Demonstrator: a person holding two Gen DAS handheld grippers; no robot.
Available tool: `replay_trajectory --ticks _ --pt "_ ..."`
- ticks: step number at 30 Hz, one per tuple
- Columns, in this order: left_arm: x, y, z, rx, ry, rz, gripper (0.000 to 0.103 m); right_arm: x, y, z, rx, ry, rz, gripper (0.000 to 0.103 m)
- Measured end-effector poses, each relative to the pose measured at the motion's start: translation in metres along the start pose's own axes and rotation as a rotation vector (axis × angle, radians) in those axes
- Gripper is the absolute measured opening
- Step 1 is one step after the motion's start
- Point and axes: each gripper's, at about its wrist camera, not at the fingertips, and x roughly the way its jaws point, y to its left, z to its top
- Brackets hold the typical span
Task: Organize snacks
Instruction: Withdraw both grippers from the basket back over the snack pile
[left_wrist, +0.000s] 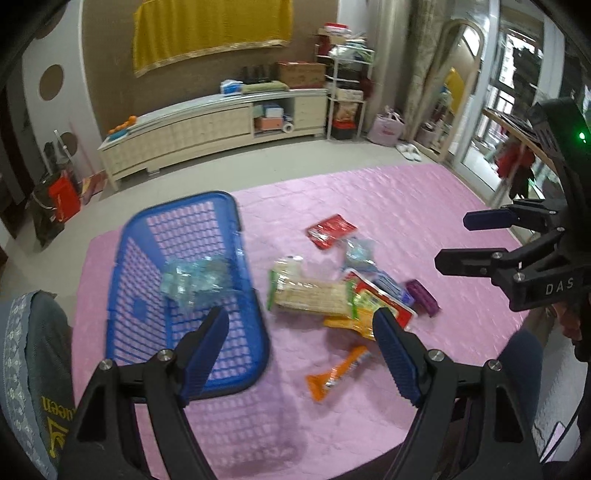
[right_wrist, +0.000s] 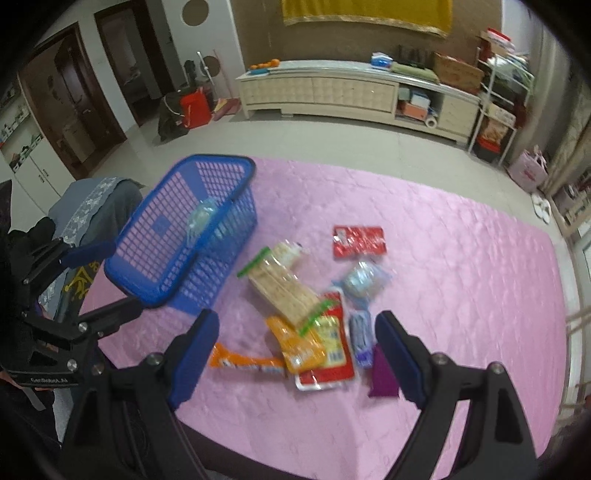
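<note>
Both grippers are seen with jaws spread wide and nothing between them. The left gripper (left_wrist: 299, 328) is held above the near end of a blue plastic basket (left_wrist: 118, 295), one blue ribbed pad over the basket's lattice floor, the other over the edge of the snack pile. The right gripper (right_wrist: 295, 332) is held above the near part of that pile.

Nearest in the pile, an orange stick-shaped wrapper (right_wrist: 243, 363) is laid flat on the pink quilted mat (right_wrist: 461, 277), between the right gripper's fingers in the picture but well below them. Just beyond it, an orange-yellow pouch (right_wrist: 295, 347) is overlapped on a red-and-white tray pack (right_wrist: 332, 369), with a purple packet (right_wrist: 382, 373) and a bluish-purple packet (right_wrist: 360, 332) beside them. A clear sleeve of pale crackers (right_wrist: 280, 284) with green edging is laid across the middle. A crinkled clear-blue bag (right_wrist: 364, 280) and a flat red packet (right_wrist: 360, 242) are set apart farther out.

The basket is of open rectangular grid, rounded at the rim, standing left of the pile; a crumpled clear-blue bag (left_wrist: 195, 284) is held inside it.

Farther away, a cream low cabinet (left_wrist: 207, 125) is seen along the wall.
</note>
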Motion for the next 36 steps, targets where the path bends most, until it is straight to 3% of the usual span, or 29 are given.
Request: replay_trajectory --ticks 10,15,20,22,23,27,33,36 --pt "0.023 -0.038 -0.017 0.036 0.009 -0.038 0.079 0.003 -0.029 -0.051 0.049 0.001 -0.059 0.089" --pt "0.035 -0.052 -0.025 0.047 0.031 -0.104 0.079 0.005 -0.039 -0.071 0.067 -0.01 -0.099 0.089" --pt "0.04 -0.068 -0.032 0.115 0.033 -0.085 0.079 0.005 -0.046 -0.085 0.071 -0.03 -0.14 0.091" --pt "0.043 -0.073 -0.035 0.151 0.026 -0.068 0.079 0.005 -0.047 -0.088 0.06 -0.043 -0.16 0.097" --pt "0.045 -0.075 -0.036 0.162 0.024 -0.067 0.082 0.005 -0.047 -0.09 0.051 -0.044 -0.168 0.103" --pt "0.052 -0.084 -0.039 0.235 0.012 -0.06 0.103 0.011 -0.053 -0.095 0.044 -0.026 -0.162 0.103" --pt "0.076 -0.09 -0.043 0.296 0.055 -0.066 0.103 0.027 -0.071 -0.105 0.102 0.008 -0.156 0.103" --pt "0.097 -0.09 -0.048 0.343 0.101 -0.025 0.103 0.037 -0.076 -0.11 0.11 0.019 -0.137 0.103"
